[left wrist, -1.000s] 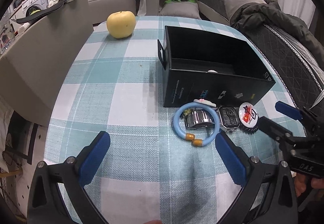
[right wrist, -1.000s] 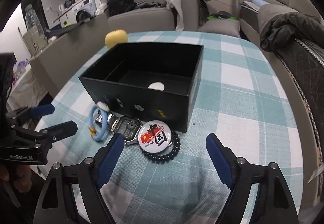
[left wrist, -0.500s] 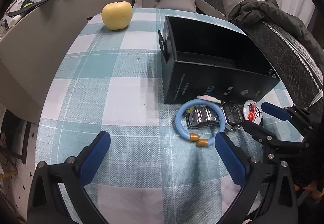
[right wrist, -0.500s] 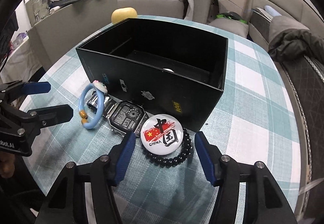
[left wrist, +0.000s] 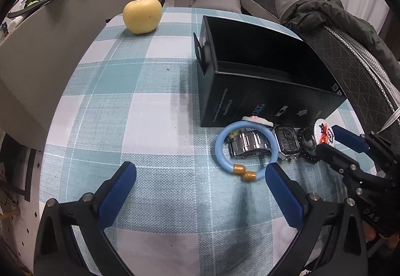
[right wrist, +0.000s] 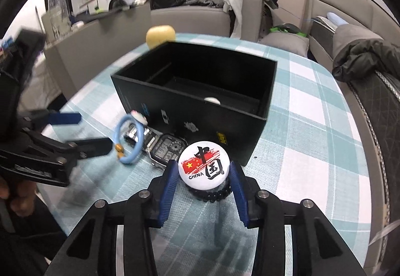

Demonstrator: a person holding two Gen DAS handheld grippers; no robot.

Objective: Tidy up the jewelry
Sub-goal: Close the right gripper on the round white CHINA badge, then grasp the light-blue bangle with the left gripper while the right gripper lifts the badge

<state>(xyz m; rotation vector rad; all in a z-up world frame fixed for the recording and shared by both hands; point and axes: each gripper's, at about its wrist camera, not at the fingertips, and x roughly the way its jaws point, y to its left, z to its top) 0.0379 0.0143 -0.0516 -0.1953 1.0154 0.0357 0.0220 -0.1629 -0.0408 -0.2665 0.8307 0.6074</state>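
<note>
I had the right claw (right wrist: 204, 184) closed in on the round badge (right wrist: 204, 163) marked "CHINA" — blue pads at its rim — just in front of the black box (right wrist: 200, 101), with the black bead bracelet (right wrist: 212, 194) under it. I judged the badge could slip or drag the beads along when lifted. My left claw (left wrist: 200, 183) hung wide open and empty near the blue bangle (left wrist: 246, 148) and steel digital watch (left wrist: 286, 142) on the checked surface (left wrist: 125, 113).

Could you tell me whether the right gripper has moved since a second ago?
Yes: the right gripper has advanced toward the black box and now brackets the badge.
</note>
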